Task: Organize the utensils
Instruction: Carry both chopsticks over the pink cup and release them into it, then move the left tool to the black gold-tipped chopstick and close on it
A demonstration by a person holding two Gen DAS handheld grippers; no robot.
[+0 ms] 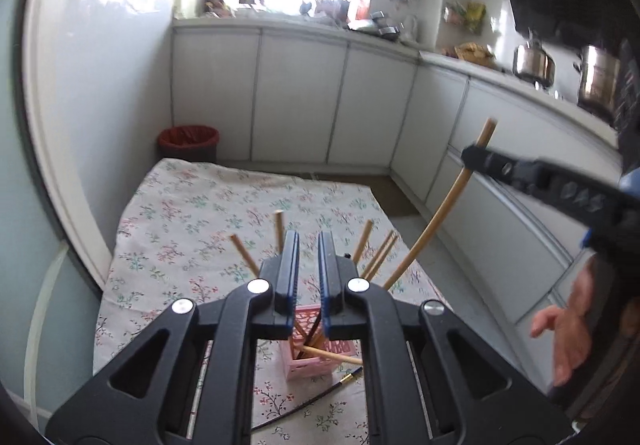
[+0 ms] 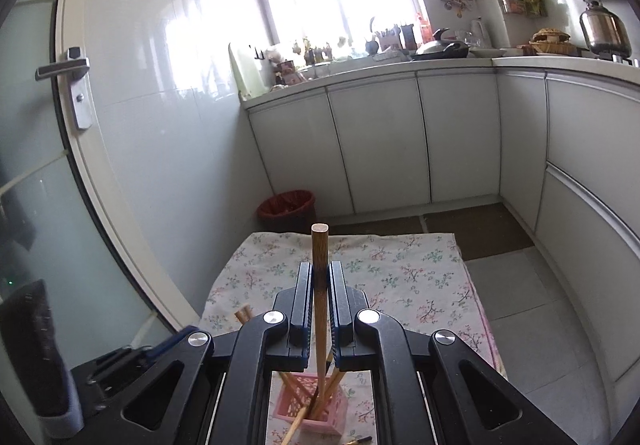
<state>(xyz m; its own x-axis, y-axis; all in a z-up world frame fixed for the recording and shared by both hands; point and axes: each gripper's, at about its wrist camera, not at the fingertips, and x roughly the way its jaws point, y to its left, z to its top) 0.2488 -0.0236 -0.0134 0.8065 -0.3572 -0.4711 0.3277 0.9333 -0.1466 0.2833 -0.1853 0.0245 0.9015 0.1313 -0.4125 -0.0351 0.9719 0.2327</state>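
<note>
Above the pink basket [image 2: 310,403], the right gripper [image 2: 320,277] pinches a wooden stick [image 2: 319,245], the left gripper [image 1: 308,249] is clenched empty; a skewed descent could knock the basket's upright sticks.

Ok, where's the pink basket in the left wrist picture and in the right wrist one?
Left wrist view: the pink basket sits low centre, just below the left gripper, on the floral cloth.
Right wrist view: low centre again, below the right gripper, which holds a wooden stick.
Shared landmark: the red bin beyond the cloth's far edge.
</note>
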